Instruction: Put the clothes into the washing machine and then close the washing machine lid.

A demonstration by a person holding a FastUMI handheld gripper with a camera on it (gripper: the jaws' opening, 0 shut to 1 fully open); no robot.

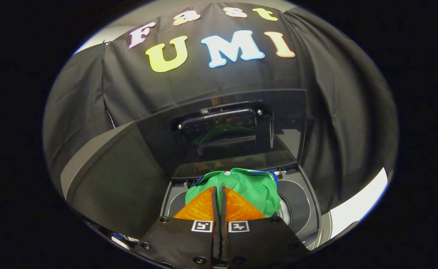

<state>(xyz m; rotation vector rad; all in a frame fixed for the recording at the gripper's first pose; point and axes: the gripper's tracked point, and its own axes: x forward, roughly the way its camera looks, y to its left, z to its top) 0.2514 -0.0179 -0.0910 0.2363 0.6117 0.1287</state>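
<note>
Green cloth [254, 190] bunched just ahead of my fingers [219, 192], which were drawn close together with only a thin slit between them, low in the middle of the frame. A fold of that cloth ran into the slit at their tips, so I seemed to be pinching the garment, though the pads hid the exact contact. The garment had a small pale snap near its top edge and a blue trim showing at its upper left and upper right corners.

Under and around the cloth lay the open mouth of the washing machine [305, 203], a grey rim curving down to the lower right of the frame, with part of the round tub showing to the right of the cloth. The garment hung over that opening, still bunched above it rather than lying flat in the tub.

Behind it, in the centre of the frame, the washing machine lid [219, 127] stood raised and tilted back, dark and glossy, with a black handle piece in the middle and a faint green reflection on its surface. A dark panel [118, 175] slanted away on the left.
</note>
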